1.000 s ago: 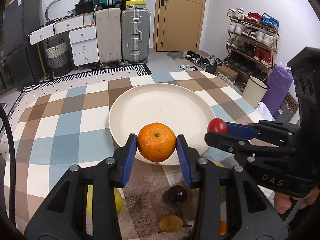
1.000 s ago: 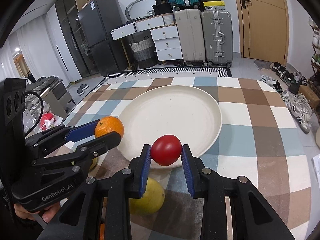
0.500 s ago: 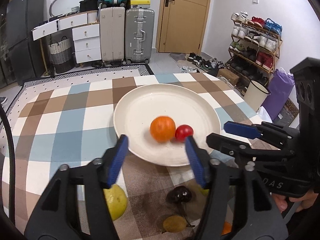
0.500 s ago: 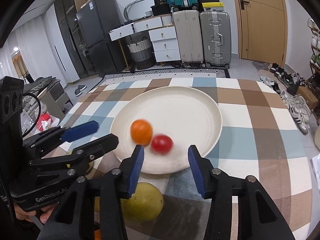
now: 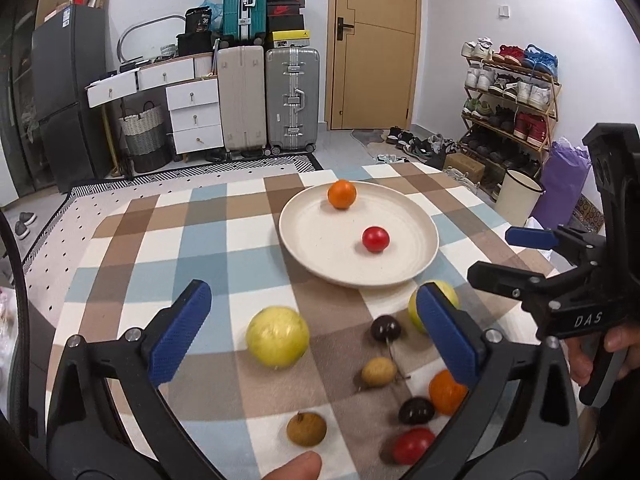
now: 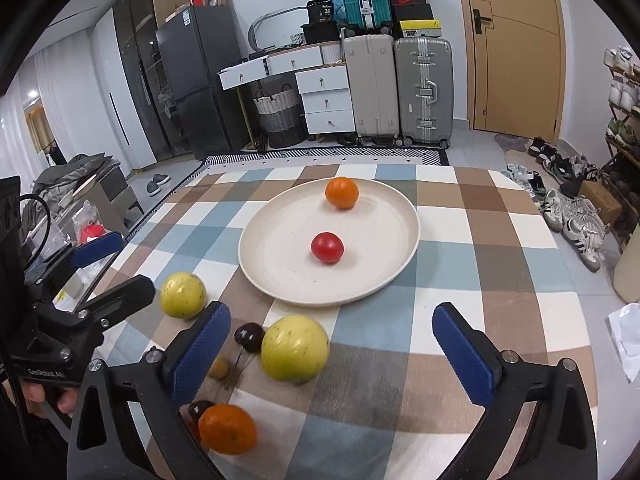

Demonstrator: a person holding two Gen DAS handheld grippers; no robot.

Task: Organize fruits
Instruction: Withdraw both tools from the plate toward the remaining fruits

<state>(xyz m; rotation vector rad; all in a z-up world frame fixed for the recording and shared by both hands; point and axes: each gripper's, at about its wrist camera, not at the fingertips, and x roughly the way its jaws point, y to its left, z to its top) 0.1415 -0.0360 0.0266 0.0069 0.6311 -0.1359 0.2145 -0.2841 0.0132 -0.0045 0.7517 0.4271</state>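
A cream plate point(image 5: 320, 248) point(image 6: 280, 248) holds an orange point(image 5: 341, 194) point(image 6: 341, 193) at its far rim and a red tomato point(image 5: 375, 239) point(image 6: 327, 247) near the middle. My left gripper point(image 5: 314, 296) point(image 6: 128, 264) hovers short of the plate, jaws opening wide with nothing gripped. My right gripper point(image 6: 331, 314) point(image 5: 496, 254) is beside it, jaws also opening and empty. On the cloth near me lie two yellow fruits point(image 5: 277, 336) point(image 6: 295, 348), dark cherries point(image 5: 385, 329), brown longans point(image 5: 379, 371), another orange point(image 6: 227, 429) and another tomato point(image 5: 413, 445).
The checked tablecloth point(image 5: 180, 240) covers the table, whose far edge lies just past the plate. A white bin point(image 5: 520, 196) and a shoe rack point(image 5: 508, 92) stand off to the right. A thumb point(image 5: 296, 466) shows at the bottom edge.
Both grippers let go: the orange and the tomato dropped onto the plate, and the orange rolled to its far side. Both jaws spread wide and both grippers drew back from the plate.
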